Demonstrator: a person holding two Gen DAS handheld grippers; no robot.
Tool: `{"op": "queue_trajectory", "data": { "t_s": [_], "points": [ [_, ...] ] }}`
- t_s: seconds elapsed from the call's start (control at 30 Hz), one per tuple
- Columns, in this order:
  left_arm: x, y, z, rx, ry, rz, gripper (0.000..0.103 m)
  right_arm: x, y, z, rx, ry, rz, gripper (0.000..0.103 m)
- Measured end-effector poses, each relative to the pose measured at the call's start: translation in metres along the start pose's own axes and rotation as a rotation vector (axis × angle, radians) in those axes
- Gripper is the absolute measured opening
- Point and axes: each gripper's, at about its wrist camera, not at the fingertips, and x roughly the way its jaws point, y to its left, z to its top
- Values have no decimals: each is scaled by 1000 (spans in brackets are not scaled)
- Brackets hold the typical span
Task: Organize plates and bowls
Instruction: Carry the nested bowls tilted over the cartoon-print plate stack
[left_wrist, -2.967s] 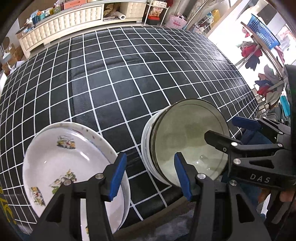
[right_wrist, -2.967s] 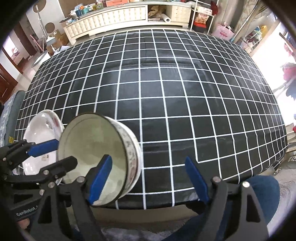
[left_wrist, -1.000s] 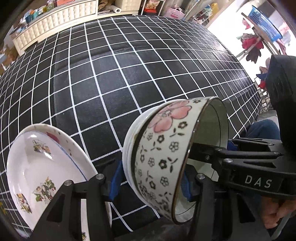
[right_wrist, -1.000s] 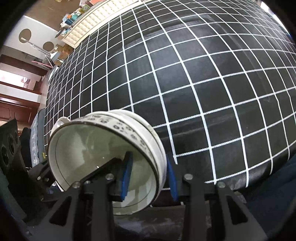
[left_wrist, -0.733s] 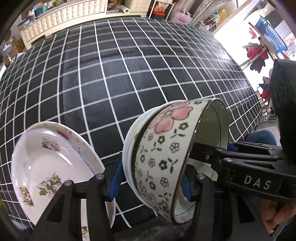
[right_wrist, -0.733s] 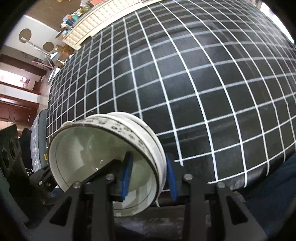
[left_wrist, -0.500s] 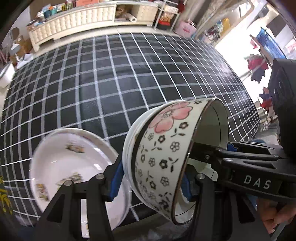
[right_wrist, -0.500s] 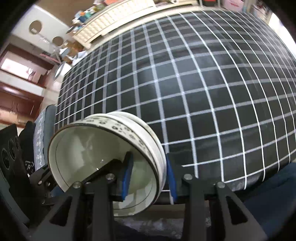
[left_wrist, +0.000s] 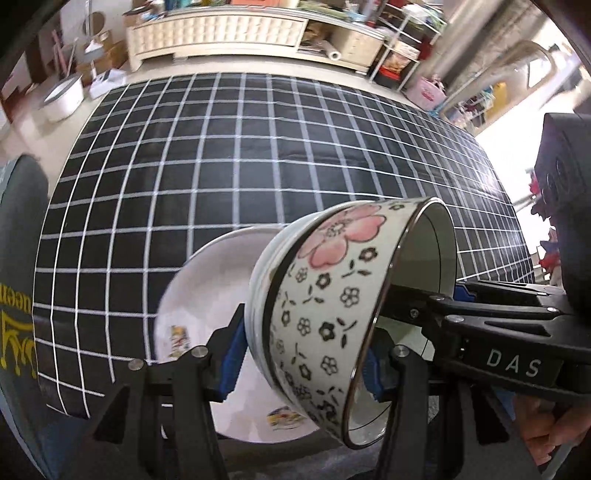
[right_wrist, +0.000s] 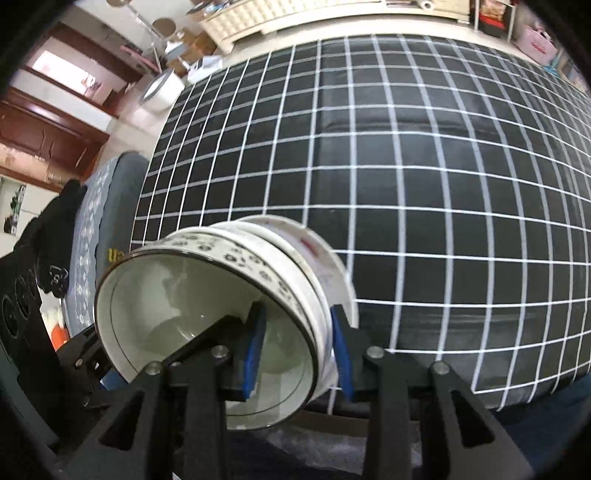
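The wall of the floral bowl (right_wrist: 207, 325) is pinched by the right gripper (right_wrist: 295, 350), one pad inside the rim and one outside. The same bowl (left_wrist: 332, 314), tipped on its side with a second white bowl nested beneath, is clamped across its outer flanks by the left gripper (left_wrist: 301, 354). A two-sided hold is probably used so that the nested pair is kept from slipping apart. Just behind the bowl, a white printed plate (left_wrist: 207, 295) is seen at the near edge of the worktop (left_wrist: 258, 147), presumably as the stacking spot.
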Motion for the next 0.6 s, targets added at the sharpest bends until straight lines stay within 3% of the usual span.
{"op": "queue_trajectory", "data": {
  "t_s": [0.27,0.6],
  "points": [
    [18,26,-9,-59,29,-20,51,32,19,12,-25,70,-44,39],
    [28,38,-12,-74,27,-50,51,40,19,13,-21,98,-78,39]
  ]
}}
